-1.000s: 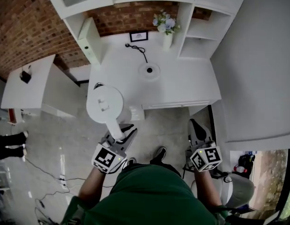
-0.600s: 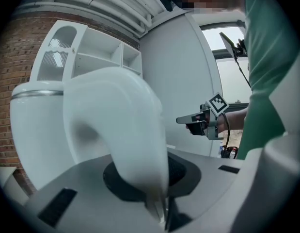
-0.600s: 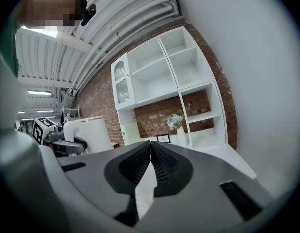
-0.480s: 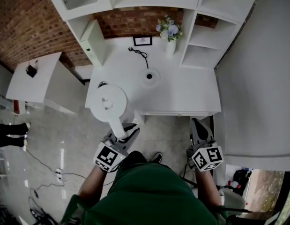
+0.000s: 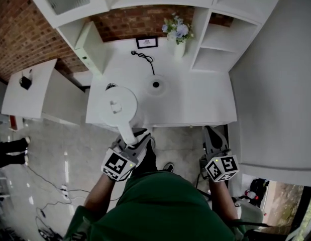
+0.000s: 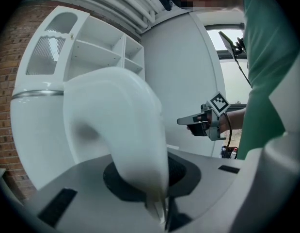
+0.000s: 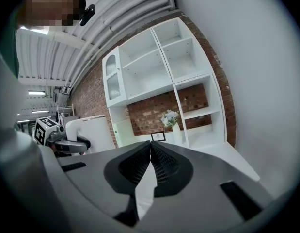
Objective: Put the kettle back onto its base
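Kettle (image 5: pixel 116 108), handle tight between fingers of left gripper (image 5: pixel 134 137) (right gripper (image 5: pixel 211 132): fingers together, empty).

The kettle (image 5: pixel 116 106) hangs above the counter's (image 5: pixel 200 102) near left corner, its handle pointing near into the left gripper (image 5: pixel 136 136), which sits off the counter's near edge; the base (image 5: pixel 156 85) lies on the counter, right of the kettle and farther in, apart from it; a cord (image 5: pixel 145 57) runs from the base toward the far wall; a frame (image 5: pixel 146 42) stands at the far edge, a vase (image 5: pixel 178 40) just right of it; the right gripper (image 5: pixel 210 132) is beyond the near right corner; a side table (image 5: pixel 39 92) stands well left.
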A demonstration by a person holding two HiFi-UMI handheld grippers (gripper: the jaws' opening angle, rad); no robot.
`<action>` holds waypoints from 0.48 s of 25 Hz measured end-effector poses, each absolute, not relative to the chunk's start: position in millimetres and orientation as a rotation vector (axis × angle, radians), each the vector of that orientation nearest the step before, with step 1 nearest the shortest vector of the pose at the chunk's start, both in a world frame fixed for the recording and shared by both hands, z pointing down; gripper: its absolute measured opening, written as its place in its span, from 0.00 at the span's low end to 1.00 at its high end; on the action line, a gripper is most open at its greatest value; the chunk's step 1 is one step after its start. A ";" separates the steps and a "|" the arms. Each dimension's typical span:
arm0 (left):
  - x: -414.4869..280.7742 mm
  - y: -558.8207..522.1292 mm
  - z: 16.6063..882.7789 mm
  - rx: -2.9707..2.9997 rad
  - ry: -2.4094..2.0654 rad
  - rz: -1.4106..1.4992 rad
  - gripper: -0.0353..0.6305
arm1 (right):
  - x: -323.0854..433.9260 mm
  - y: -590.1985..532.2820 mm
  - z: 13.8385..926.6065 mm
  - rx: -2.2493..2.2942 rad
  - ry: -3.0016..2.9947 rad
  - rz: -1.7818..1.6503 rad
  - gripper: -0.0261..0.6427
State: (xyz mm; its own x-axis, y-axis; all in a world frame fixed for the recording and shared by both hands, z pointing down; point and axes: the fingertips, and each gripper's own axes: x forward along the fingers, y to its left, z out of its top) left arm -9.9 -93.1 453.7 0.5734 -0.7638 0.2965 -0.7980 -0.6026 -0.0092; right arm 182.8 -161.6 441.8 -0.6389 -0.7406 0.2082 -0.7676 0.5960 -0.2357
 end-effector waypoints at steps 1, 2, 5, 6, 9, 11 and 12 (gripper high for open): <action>-11.9 -103.3 455.2 2.681 -1.316 0.414 0.16 | 182.9 -169.4 443.1 1.311 -2.714 0.477 0.07; -14.4 -113.5 457.1 2.690 -1.301 0.421 0.16 | 181.8 -177.6 444.7 1.327 -2.701 0.481 0.07; -23.2 -143.6 466.0 2.731 -1.271 0.469 0.16 | 169.7 -205.4 447.0 1.361 -2.672 0.474 0.07; -25.9 -152.0 471.1 2.744 -1.256 0.492 0.16 | 164.5 -214.0 447.6 1.371 -2.665 0.474 0.07; -30.1 -174.8 486.6 2.780 -1.186 0.522 0.16 | 149.0 -235.4 453.0 1.395 -2.643 0.485 0.07; -32.3 -189.1 494.1 2.798 -1.135 0.514 0.16 | 137.2 -246.8 456.2 1.396 -2.625 0.489 0.07; -34.4 -196.1 497.3 2.805 -1.114 0.508 0.16 | 131.1 -252.3 457.1 1.394 -2.617 0.486 0.07</action>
